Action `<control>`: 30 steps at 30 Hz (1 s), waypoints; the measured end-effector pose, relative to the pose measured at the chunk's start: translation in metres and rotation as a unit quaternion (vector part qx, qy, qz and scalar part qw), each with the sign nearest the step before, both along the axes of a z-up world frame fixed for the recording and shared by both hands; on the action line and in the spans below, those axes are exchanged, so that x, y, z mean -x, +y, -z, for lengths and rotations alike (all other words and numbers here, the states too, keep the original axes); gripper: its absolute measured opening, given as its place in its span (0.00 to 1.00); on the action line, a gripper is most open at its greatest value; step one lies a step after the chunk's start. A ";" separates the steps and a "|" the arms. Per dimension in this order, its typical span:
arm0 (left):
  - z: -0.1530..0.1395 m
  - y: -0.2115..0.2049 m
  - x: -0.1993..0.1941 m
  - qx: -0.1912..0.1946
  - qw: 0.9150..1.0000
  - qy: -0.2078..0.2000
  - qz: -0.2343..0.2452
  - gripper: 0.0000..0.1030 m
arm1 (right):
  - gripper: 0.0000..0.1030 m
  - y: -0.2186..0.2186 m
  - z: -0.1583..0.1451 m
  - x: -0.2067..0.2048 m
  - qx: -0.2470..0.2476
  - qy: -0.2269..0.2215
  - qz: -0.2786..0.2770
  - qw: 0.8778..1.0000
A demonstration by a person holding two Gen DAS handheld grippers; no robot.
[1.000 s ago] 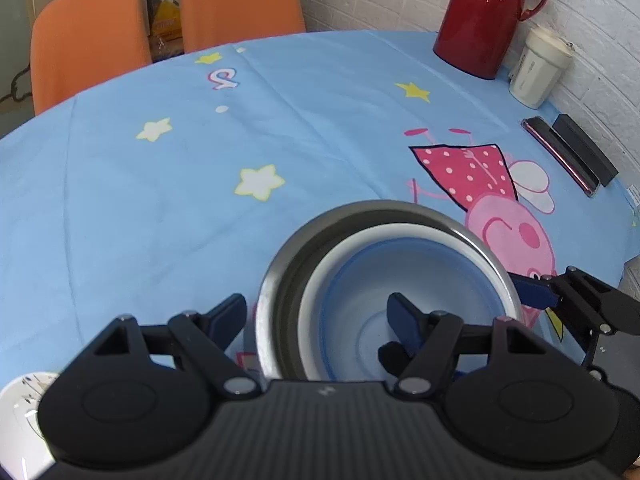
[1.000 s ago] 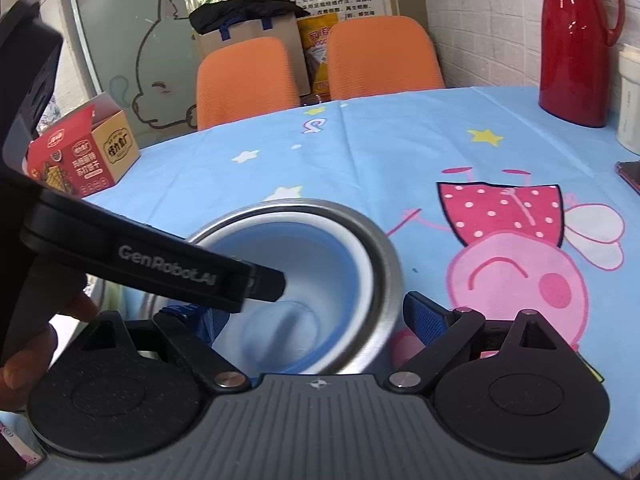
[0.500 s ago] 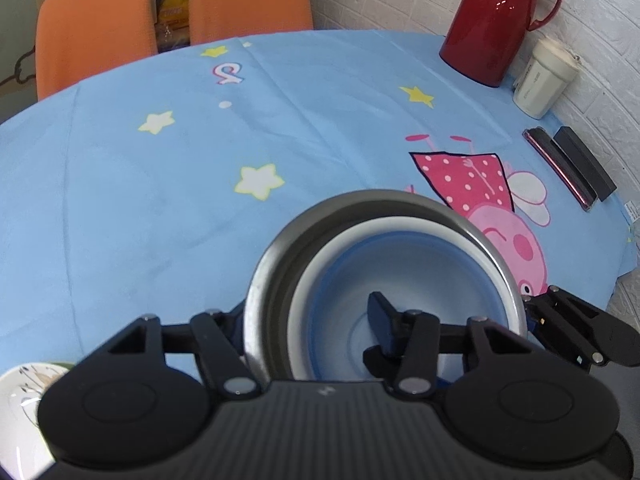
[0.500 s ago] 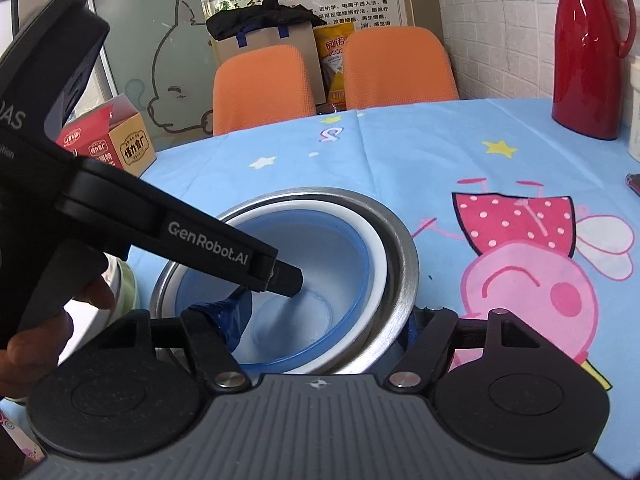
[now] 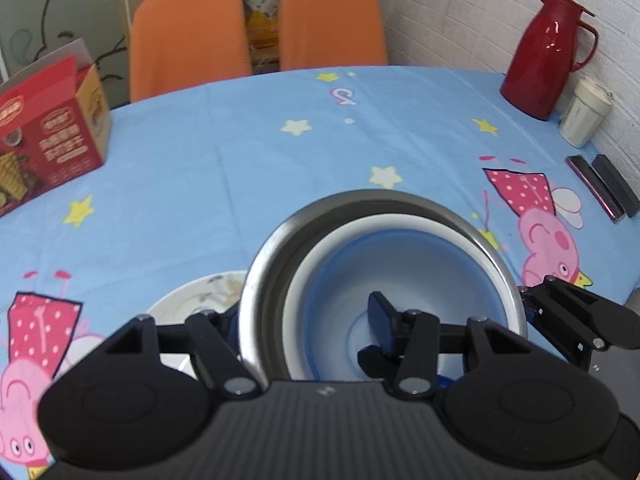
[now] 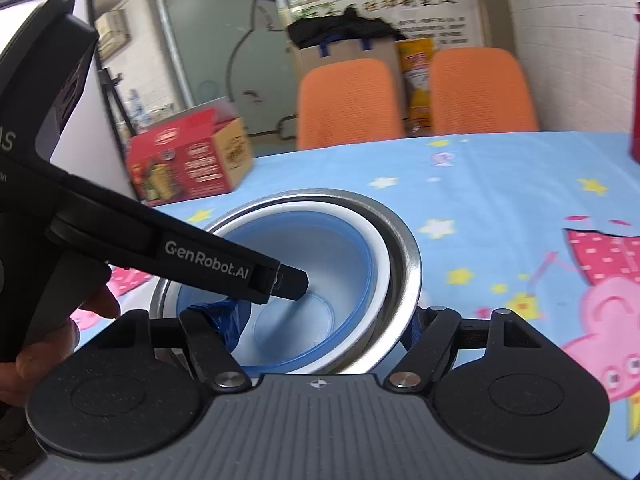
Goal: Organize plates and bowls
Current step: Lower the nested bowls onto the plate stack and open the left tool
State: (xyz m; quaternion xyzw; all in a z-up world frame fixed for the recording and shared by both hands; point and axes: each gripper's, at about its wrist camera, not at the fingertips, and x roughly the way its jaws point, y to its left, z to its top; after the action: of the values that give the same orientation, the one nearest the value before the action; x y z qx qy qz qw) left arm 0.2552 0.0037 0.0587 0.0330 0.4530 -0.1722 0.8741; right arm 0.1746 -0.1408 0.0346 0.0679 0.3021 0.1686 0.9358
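Note:
A steel bowl point(image 5: 280, 248) with a blue and white bowl point(image 5: 384, 248) nested inside is held above the blue tablecloth. My left gripper point(image 5: 304, 324) is shut on the stack's near rim, one finger inside the blue bowl, one outside the steel wall. My right gripper point(image 6: 320, 328) is shut on the stack's other rim, one finger inside the blue bowl point(image 6: 320, 256), one outside the steel bowl point(image 6: 408, 256). A white plate point(image 5: 192, 300) lies on the table just left of the stack, partly hidden by it.
A red snack box point(image 5: 48, 136) stands at the left. A red thermos point(image 5: 548, 56) and a cream cup point(image 5: 584, 112) stand at the far right by the wall, with two dark flat cases point(image 5: 604, 188) near them. Two orange chairs point(image 5: 256, 28) stand behind the table.
Both grippers closed on the bowl stack and lifted it. It has moved left, toward the white plate, which now shows much more.

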 end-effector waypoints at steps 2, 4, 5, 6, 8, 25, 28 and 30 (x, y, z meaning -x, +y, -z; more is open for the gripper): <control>0.000 0.021 0.007 -0.003 1.000 0.000 -0.018 0.48 | 0.59 0.018 0.001 0.001 -0.004 0.003 -0.022 1.000; 0.003 0.040 0.013 -0.001 0.999 0.004 -0.035 0.48 | 0.60 0.035 0.002 0.002 -0.003 0.006 -0.040 0.999; 0.005 0.050 0.016 0.002 0.999 0.007 -0.044 0.48 | 0.60 0.044 0.003 0.002 0.000 0.009 -0.049 0.999; 0.008 0.057 0.018 0.005 0.999 0.011 -0.051 0.48 | 0.60 0.051 0.004 0.003 0.002 0.011 -0.058 0.998; 0.014 0.069 0.021 0.009 0.998 0.018 -0.061 0.48 | 0.60 0.062 0.007 0.004 0.006 0.018 -0.070 0.997; 0.029 0.085 0.018 0.042 0.997 -0.002 -0.069 0.65 | 0.61 0.085 0.014 -0.003 0.048 0.046 -0.057 0.996; 0.022 0.087 0.022 0.036 0.996 -0.024 -0.081 0.70 | 0.61 0.080 0.009 -0.001 0.056 0.034 -0.042 0.997; 0.017 0.089 0.025 0.040 0.994 -0.039 -0.093 0.70 | 0.62 0.076 0.002 0.001 0.060 0.023 -0.038 0.997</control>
State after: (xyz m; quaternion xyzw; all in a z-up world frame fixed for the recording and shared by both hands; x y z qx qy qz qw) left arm 0.2301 0.0923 0.0420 -0.0374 0.4127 -0.1068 0.9038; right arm 0.1738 -0.0647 0.0321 0.0041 0.3359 0.1838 0.9238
